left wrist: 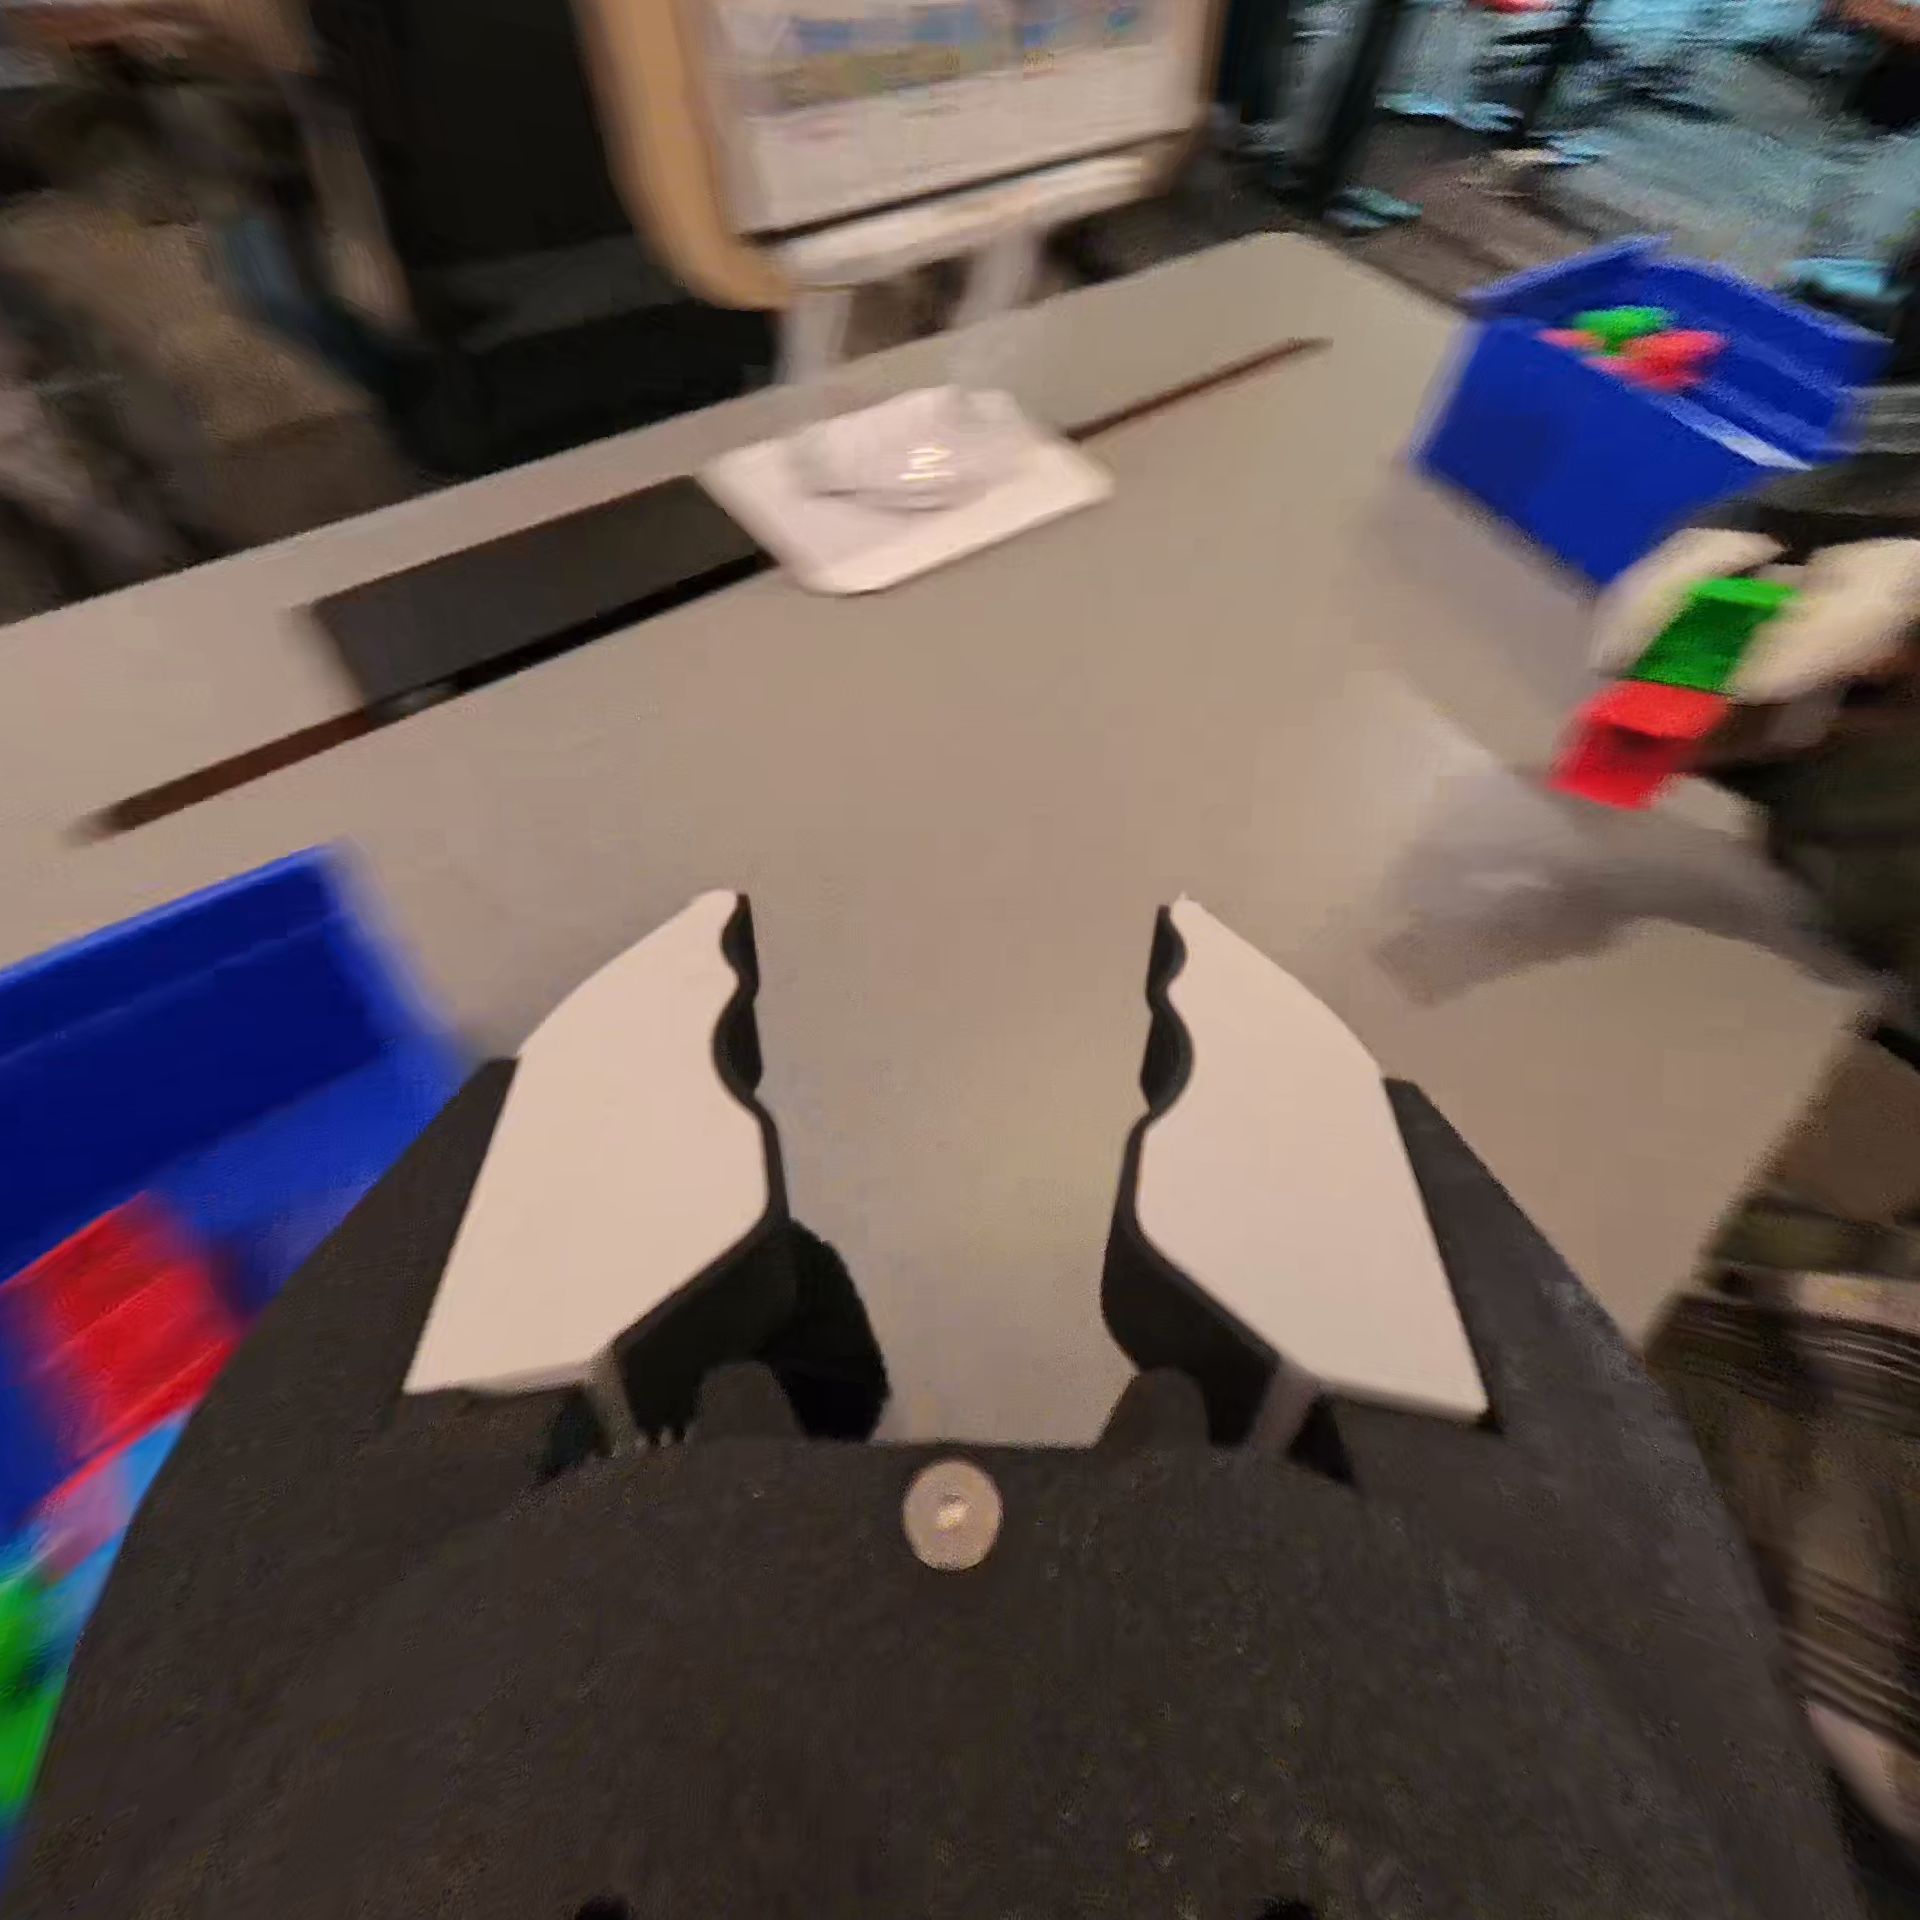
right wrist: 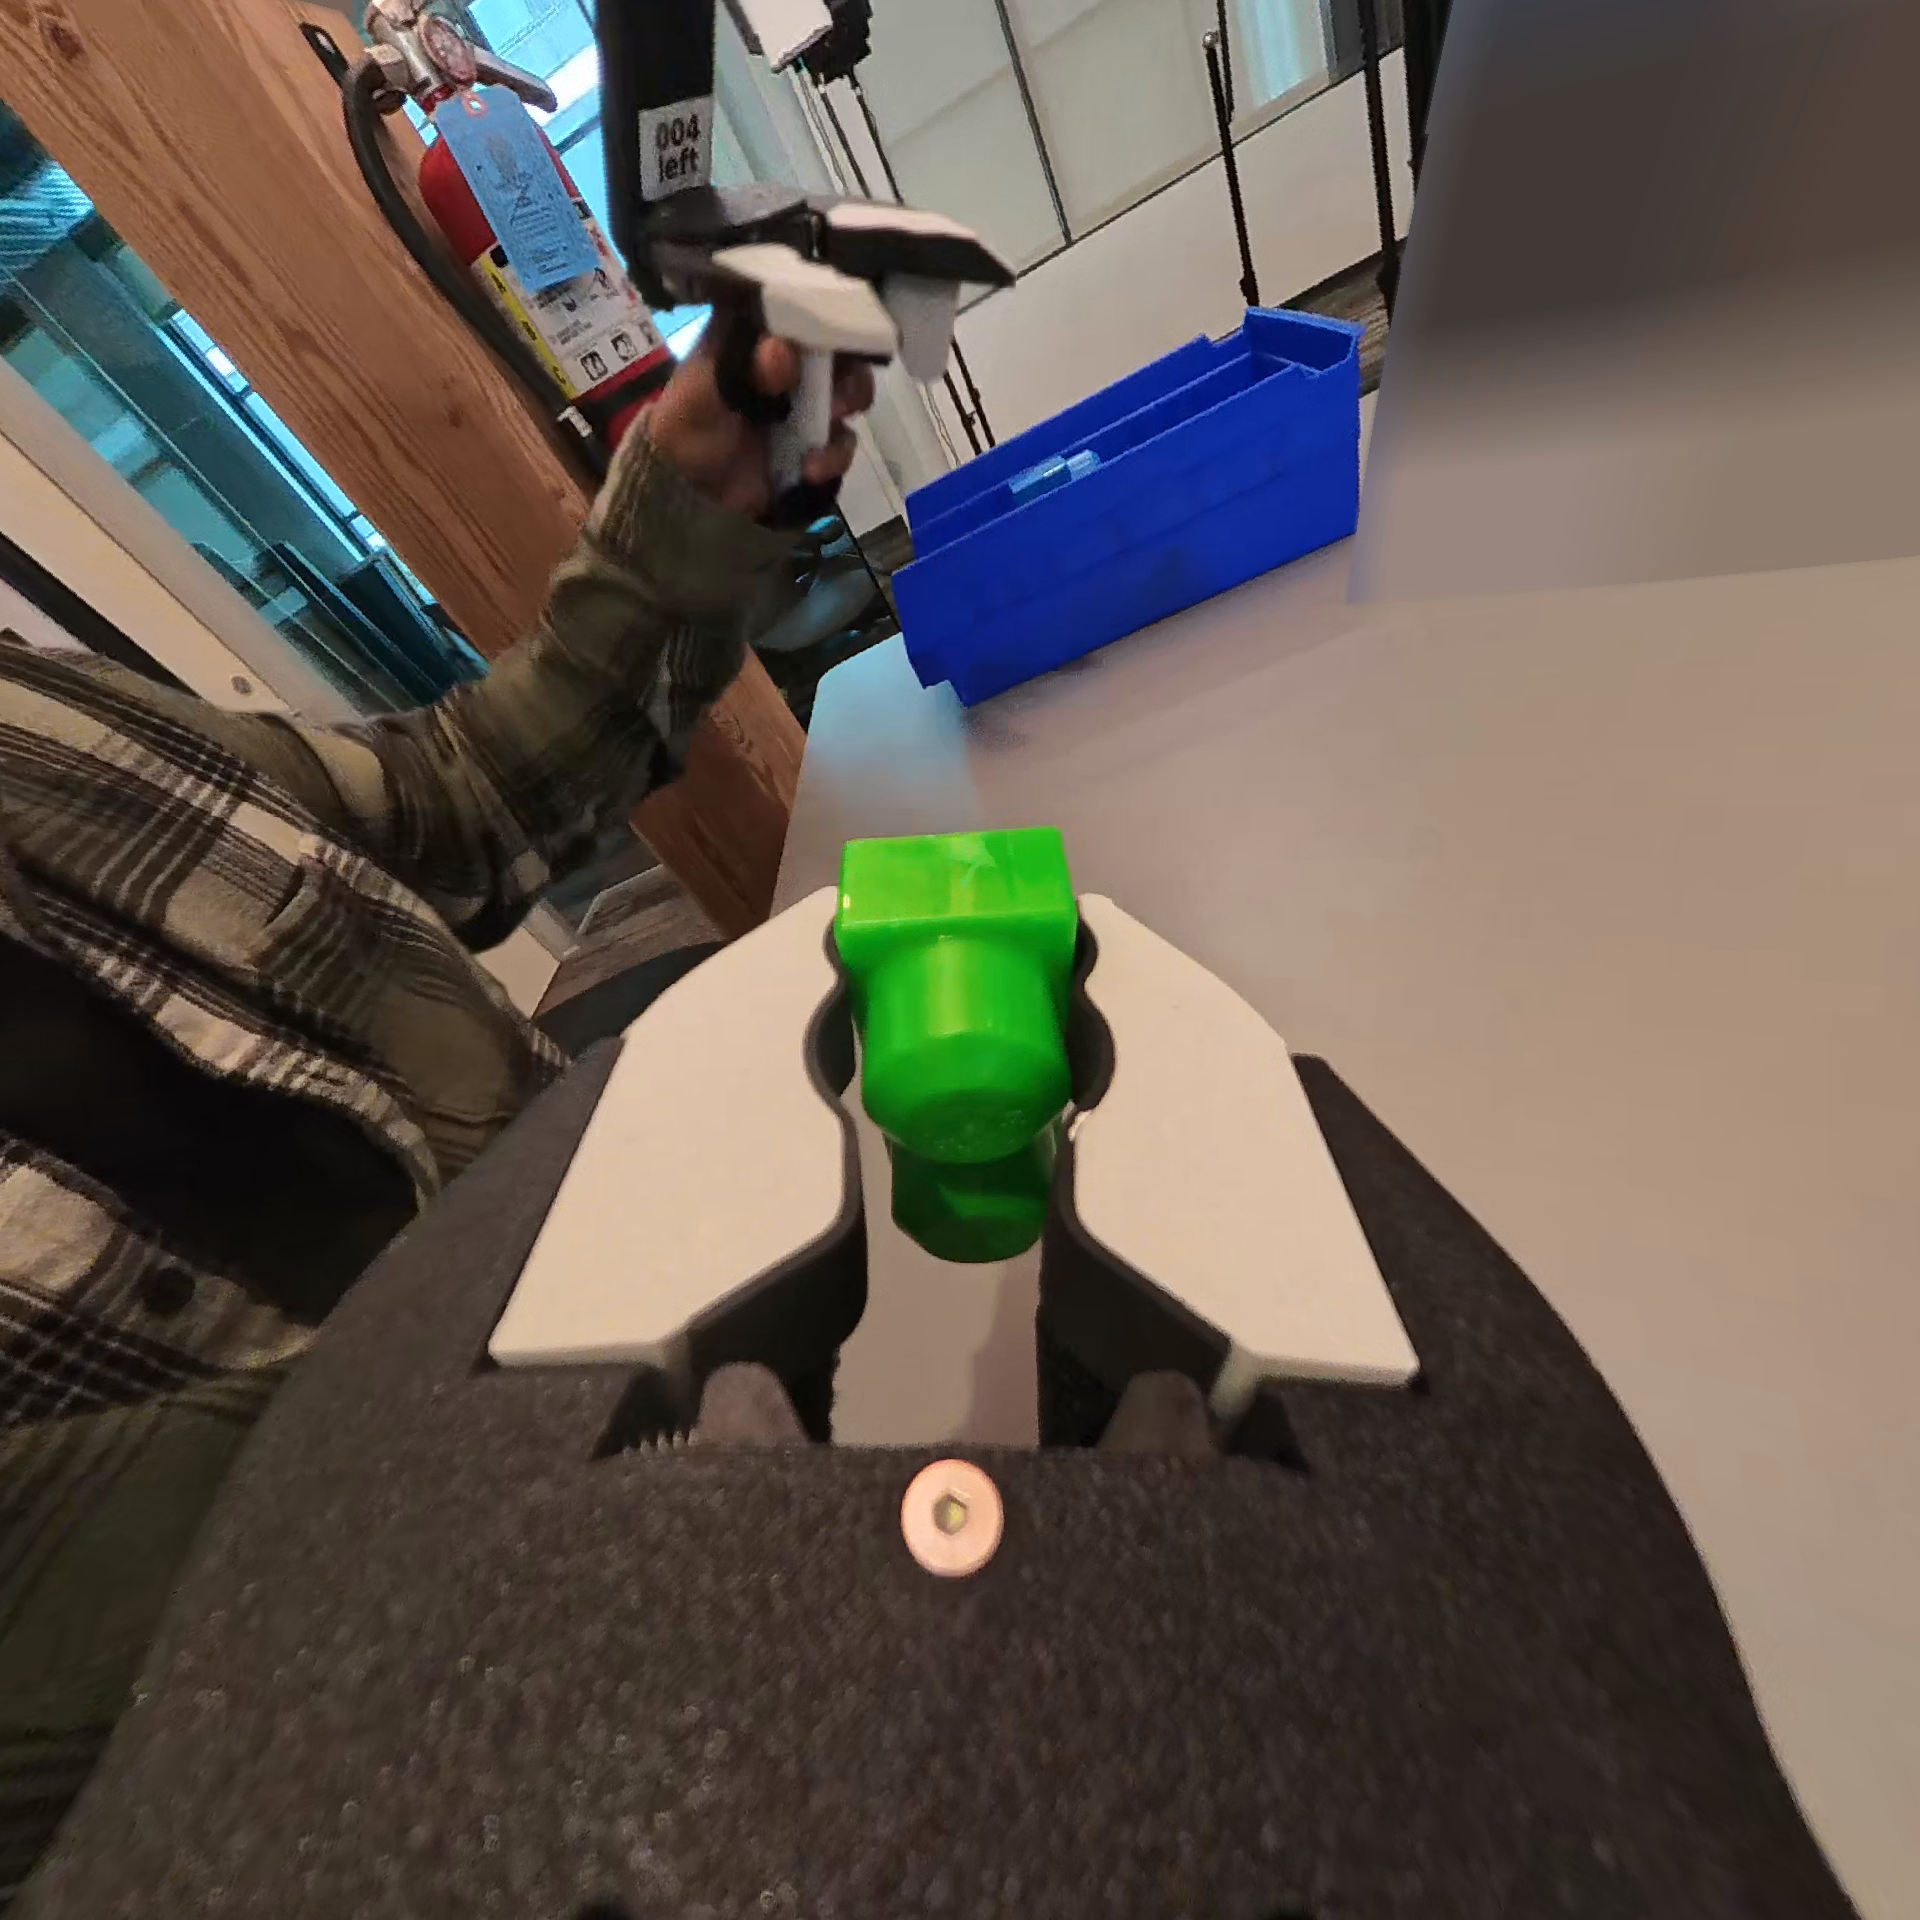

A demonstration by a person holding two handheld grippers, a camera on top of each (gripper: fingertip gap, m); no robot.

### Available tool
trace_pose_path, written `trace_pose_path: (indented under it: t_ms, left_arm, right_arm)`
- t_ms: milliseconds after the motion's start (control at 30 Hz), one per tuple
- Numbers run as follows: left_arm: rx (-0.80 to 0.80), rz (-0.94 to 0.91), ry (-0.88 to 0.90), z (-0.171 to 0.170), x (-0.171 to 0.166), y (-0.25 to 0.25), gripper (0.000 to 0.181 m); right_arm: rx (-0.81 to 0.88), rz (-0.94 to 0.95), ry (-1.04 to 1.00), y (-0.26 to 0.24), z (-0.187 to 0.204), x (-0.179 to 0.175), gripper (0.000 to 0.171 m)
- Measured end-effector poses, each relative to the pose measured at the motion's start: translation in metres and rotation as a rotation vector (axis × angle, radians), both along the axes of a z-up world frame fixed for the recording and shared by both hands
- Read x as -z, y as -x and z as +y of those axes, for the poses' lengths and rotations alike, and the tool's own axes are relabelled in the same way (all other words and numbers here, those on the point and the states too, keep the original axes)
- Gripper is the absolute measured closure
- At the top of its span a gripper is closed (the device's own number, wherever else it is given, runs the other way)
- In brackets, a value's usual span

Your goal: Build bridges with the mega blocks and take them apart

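Grey desk (left wrist: 935, 727), office behind, left view smeared by motion. Right gripper (right wrist: 961, 1029) pinching a green block (right wrist: 956, 997), studs toward the lens; left wrist view alone shows a red block (left wrist: 1631, 743) joined to it, both off the desk. Left gripper (left wrist: 951, 935) spread, empty, raised beside a near blue bin (left wrist: 187, 997) with loose blocks. Second blue bin (left wrist: 1621, 416) sits farther off. Likely take-apart step: next move calls for the left gripper to grip the red block and pull
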State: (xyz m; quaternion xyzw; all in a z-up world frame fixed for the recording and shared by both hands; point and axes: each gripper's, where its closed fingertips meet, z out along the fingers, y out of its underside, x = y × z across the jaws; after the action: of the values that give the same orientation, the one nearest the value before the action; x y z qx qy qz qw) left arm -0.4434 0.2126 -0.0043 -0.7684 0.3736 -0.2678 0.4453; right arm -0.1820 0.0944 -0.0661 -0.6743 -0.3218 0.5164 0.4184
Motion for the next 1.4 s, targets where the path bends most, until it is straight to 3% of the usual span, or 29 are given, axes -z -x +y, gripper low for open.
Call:
trace_pose_path:
  t_ms: [133, 267, 400, 433, 467, 667, 800, 867, 1000, 1067, 1233, 1400]
  left_arm:
    - [0.397, -0.128, 0.162, -0.081, 0.048, -0.149, 0.115]
    - [0.621, -0.257, 0.363, -0.125, 0.083, -0.226, 0.113]
    - [0.719, -0.27, 0.414, -0.144, 0.089, -0.252, 0.116]
    - [0.741, -0.275, 0.413, -0.147, 0.088, -0.255, 0.124]
    - [0.764, -0.288, 0.4, -0.15, 0.084, -0.256, 0.144]
    - [0.707, -0.249, 0.277, -0.154, 0.075, -0.252, 0.146]
    - [0.512, -0.317, 0.192, -0.117, 0.044, -0.193, 0.146]
    - [0.339, -0.279, 0.124, -0.081, 0.034, -0.143, 0.146]
    - [-0.155, -0.073, 0.027, 0.003, 0.006, 0.018, 0.145]
    - [-0.355, 0.039, 0.073, 0.032, 0.009, 0.099, 0.144]
    - [-0.499, 0.085, 0.332, 0.054, 0.063, 0.183, 0.144]
    - [-0.477, 0.032, 0.399, 0.058, 0.093, 0.185, 0.14]
  right_arm:
    - [-0.02, 0.01, -0.001, 0.007, -0.002, -0.003, 0.136]
    - [-0.023, 0.029, -0.003, 0.007, -0.008, -0.006, 0.136]
    - [-0.045, 0.038, 0.001, 0.01, -0.015, -0.004, 0.135]
    - [-0.053, 0.039, 0.001, 0.011, -0.017, -0.004, 0.135]
    - [-0.06, 0.041, 0.0, 0.012, -0.018, -0.004, 0.136]
    - [-0.091, 0.051, -0.014, 0.008, -0.024, -0.01, 0.136]
    - [0.039, 0.096, -0.022, -0.033, -0.011, -0.019, 0.136]
    - [0.08, 0.086, -0.038, -0.042, -0.009, -0.02, 0.136]
    - [0.068, 0.065, -0.045, -0.035, -0.012, -0.018, 0.136]
    - [0.052, 0.072, -0.039, -0.03, -0.012, -0.017, 0.136]
    - [0.03, 0.059, -0.021, -0.019, -0.011, -0.011, 0.135]
    - [0.032, 0.054, -0.016, -0.017, -0.01, -0.009, 0.135]
